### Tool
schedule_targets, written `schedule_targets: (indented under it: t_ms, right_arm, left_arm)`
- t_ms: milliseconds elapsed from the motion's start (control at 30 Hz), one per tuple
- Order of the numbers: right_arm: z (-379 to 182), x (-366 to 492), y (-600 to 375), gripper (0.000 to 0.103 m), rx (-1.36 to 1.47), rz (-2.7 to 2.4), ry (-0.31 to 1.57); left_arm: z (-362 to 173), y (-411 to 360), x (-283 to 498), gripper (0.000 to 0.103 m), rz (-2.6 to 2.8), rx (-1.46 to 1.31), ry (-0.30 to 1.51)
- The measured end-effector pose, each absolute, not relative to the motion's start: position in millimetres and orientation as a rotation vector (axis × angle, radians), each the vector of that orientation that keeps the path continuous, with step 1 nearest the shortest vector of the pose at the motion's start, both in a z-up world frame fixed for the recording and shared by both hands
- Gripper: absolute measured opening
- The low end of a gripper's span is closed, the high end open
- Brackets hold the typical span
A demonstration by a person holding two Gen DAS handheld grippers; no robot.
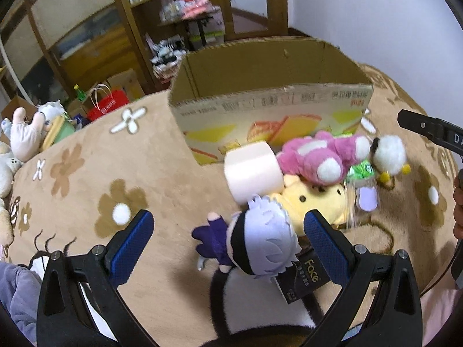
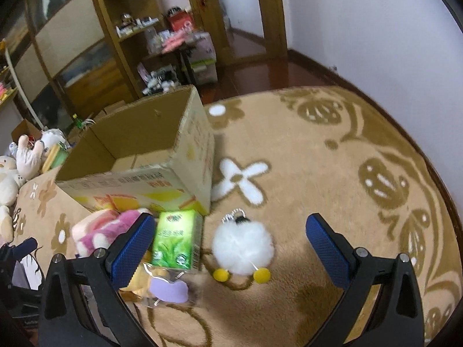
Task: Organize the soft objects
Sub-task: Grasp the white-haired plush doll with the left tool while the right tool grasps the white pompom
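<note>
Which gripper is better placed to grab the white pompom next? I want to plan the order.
Right. The right gripper is open with the white pompom lying on the rug between its fingers. The left gripper, also open, frames the white-haired doll instead.

A yellow plush (image 1: 312,199) beside the cardboard box (image 1: 269,101) lies mostly buried under a pink plush (image 1: 315,156) and a pale roll (image 1: 251,170), its shape impossible to make out, while a black-and-white furry item (image 1: 260,297) runs off the left wrist view's lower edge. The box's printed lettering is too blurred to read, and its floor is hidden behind its near wall. Beyond the box, shelf (image 2: 136,26) clutter is too small to identify.
</note>
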State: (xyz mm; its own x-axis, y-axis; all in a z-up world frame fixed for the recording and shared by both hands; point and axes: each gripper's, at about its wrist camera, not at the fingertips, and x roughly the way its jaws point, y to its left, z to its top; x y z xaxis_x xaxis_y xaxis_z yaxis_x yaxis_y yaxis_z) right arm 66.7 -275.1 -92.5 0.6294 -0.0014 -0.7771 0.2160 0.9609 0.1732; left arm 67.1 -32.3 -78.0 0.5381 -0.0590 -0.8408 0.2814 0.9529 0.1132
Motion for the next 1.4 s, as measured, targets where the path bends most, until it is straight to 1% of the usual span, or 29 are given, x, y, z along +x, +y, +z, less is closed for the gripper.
schedule_targets:
  t_ms: [300, 367, 433, 633, 667, 733, 800, 900, 967, 1033, 1067, 1133, 1200, 1300, 1367, 1400]
  right_arm:
    - [-124, 83, -282, 0.103, 0.268, -0.127, 1.007]
    - [-132, 87, -283, 0.101, 0.274, -0.128, 1.039]
    - [-141, 90, -283, 0.097, 0.283, -0.126, 1.072]
    - [-158, 99, -285, 0.096, 0.297, -0.110, 1.141]
    - [-161, 100, -286, 0.095, 0.296, -0.114, 1.150]
    - [-165, 101, -285, 0.086, 0.289, -0.112, 1.169]
    - [-167, 102, -284, 0.085, 0.272, -0.114, 1.175]
    - [-166, 101, -281, 0.076, 0.262, -0.103, 1.178]
    - [-166, 99, -278, 0.072, 0.249, -0.106, 1.181]
    - [-166, 98, -277, 0.064, 0.236, -0.119, 1.185]
    - [-167, 97, -276, 0.062, 0.231, -0.126, 1.187]
    - [-167, 99, -280, 0.054, 0.224, -0.142, 1.191]
    - [-167, 100, -281, 0.052, 0.219, -0.153, 1.191]
    - [-169, 104, -284, 0.051, 0.215, -0.153, 1.191]
    - [-169, 106, -285, 0.048, 0.210, -0.153, 1.194]
    - [-168, 106, -285, 0.045, 0.210, -0.151, 1.195]
  left_arm:
    - [-102, -42, 73, 0.102, -0.257, 0.271, 1.090]
    - [-108, -44, 75, 0.102, -0.253, 0.288, 1.103]
    - [-113, -44, 78, 0.102, -0.243, 0.304, 1.124]
    - [-128, -42, 85, 0.102, -0.234, 0.307, 1.191]
    - [-129, -41, 86, 0.102, -0.235, 0.306, 1.197]
    - [-130, -40, 86, 0.102, -0.236, 0.301, 1.197]
    - [-130, -41, 85, 0.102, -0.239, 0.301, 1.194]
    - [-131, -40, 85, 0.101, -0.242, 0.308, 1.191]
    - [-132, -40, 86, 0.097, -0.254, 0.313, 1.195]
    - [-133, -41, 84, 0.088, -0.274, 0.317, 1.197]
    - [-133, -43, 83, 0.086, -0.285, 0.324, 1.194]
    - [-132, -48, 78, 0.079, -0.299, 0.347, 1.183]
    - [-132, -55, 74, 0.074, -0.312, 0.371, 1.170]
    - [-130, -63, 68, 0.062, -0.340, 0.387, 1.160]
    - [-129, -64, 67, 0.062, -0.336, 0.395, 1.159]
    - [-129, -64, 66, 0.061, -0.335, 0.390, 1.162]
